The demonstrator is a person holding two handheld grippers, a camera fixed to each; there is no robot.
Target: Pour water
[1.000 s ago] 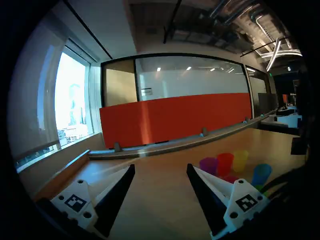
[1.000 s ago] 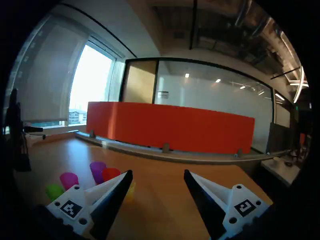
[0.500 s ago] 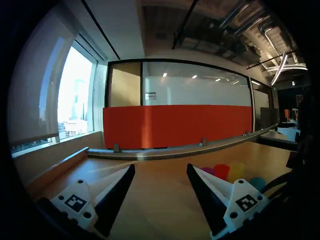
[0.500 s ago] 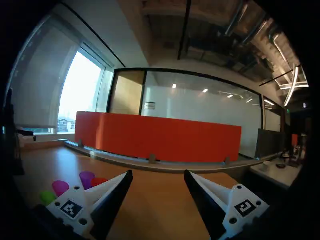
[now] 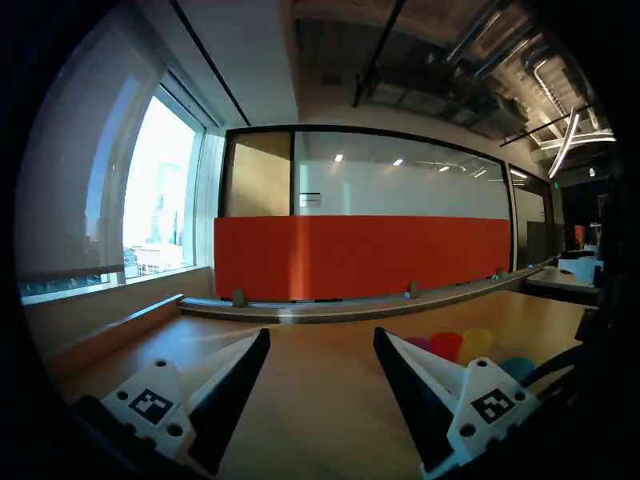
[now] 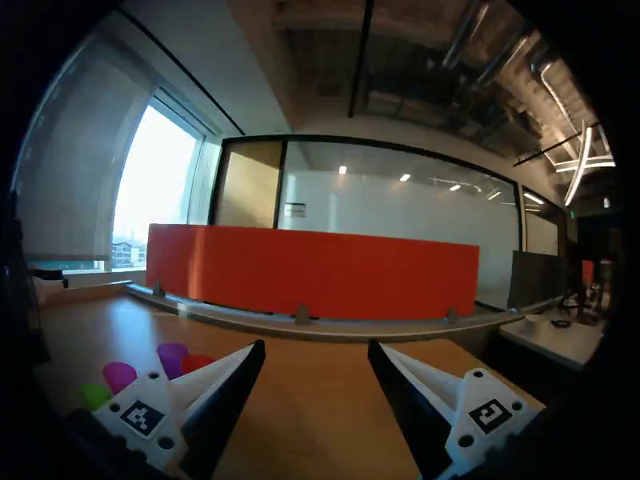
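In the left gripper view a bright window (image 5: pixel 156 212) stood at the far left. An orange partition (image 5: pixel 360 256) ran along the far edge of the wooden table (image 5: pixel 320 416). The left gripper (image 5: pixel 320 332) hovered low over the bare wood, its jaws wide apart with nothing between them. To the right, partly behind its finger, a close group of cups stood on the table: a purple cup (image 5: pixel 417 342), a red cup (image 5: pixel 446 345), a yellow cup (image 5: pixel 477 342) and, nearer, a blue cup (image 5: pixel 518 366).

In the right gripper view the cups were at the lower left: a green cup (image 6: pixel 94 394), a pink cup (image 6: pixel 120 374), a purple cup (image 6: pixel 172 356) and a red cup half hidden by a finger. The right gripper (image 6: pixel 315 344) also had its jaws wide and empty, and it pointed at bare table beside the group.

Whether any cup held water, I could not tell. They looked like thin plastic, so they were probably light, smooth and easy to tip or squash. I judged the best hold to be at the middle of the wall, with a gentle squeeze and a slow lift, because a full cup would spill.
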